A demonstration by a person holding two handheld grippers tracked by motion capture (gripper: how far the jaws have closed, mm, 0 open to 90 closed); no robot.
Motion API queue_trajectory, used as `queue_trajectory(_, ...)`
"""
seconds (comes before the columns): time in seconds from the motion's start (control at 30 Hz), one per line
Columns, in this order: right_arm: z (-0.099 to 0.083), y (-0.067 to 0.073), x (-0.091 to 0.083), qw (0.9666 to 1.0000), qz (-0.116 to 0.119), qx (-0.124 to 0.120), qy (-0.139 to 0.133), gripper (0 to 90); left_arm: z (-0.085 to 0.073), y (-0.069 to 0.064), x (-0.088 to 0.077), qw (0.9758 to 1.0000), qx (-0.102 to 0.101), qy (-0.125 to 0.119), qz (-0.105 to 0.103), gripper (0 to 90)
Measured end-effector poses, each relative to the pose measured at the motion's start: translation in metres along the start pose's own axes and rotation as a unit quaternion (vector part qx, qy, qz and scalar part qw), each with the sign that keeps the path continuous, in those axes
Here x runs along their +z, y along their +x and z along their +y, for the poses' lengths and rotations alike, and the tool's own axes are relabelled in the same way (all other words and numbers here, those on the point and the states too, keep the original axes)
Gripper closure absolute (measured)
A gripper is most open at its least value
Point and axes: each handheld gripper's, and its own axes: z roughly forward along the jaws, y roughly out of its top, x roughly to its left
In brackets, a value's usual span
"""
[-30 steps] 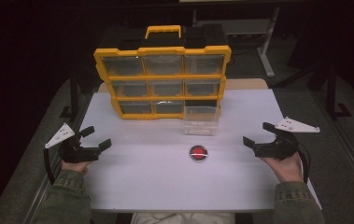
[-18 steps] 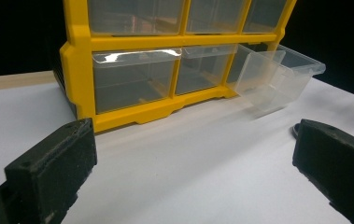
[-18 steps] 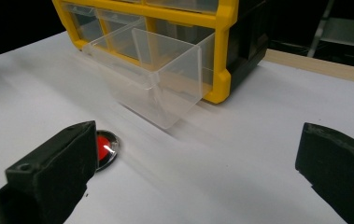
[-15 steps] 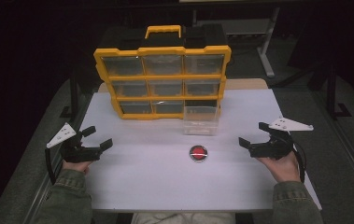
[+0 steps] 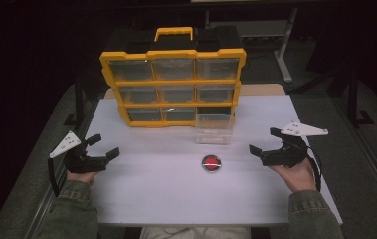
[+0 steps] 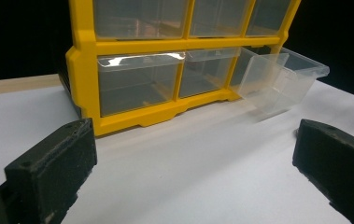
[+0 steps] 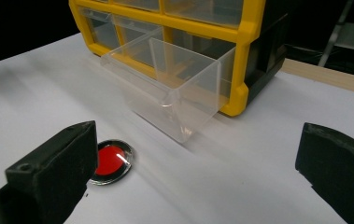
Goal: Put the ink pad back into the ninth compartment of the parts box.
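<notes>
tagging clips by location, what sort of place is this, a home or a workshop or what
Probably a workshop or lab set up for recording, not a home: a white table in a dark room, a yellow parts organiser with one clear drawer pulled out, and metal stand legs behind.

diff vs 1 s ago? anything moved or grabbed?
The right gripper slid a little toward the table's middle, nearer the red disc; jaws open, nothing taken or released. The left gripper barely shifted, open too. The disc, the yellow organizer and its pulled-out clear drawer stayed as they were.
</notes>
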Motion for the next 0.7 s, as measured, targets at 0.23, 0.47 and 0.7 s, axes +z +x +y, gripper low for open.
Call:
queue_trajectory(0.23,0.005,0.003,0.005,0.9999,0.006,-0.008,0.005,0.0,0.000,0.001,-0.001,1.0000,-0.003,-0.001,0.002,0.0)
queue_trajectory(0.47,0.007,0.007,0.011,0.9997,0.012,-0.017,0.015,0.0,0.000,0.000,0.000,1.0000,-0.001,-0.001,0.001,0.0)
queue_trajectory(0.7,0.011,0.013,0.020,0.9990,0.022,-0.028,0.025,0.0,0.000,0.000,0.000,1.0000,-0.001,-0.001,0.002,0.0)
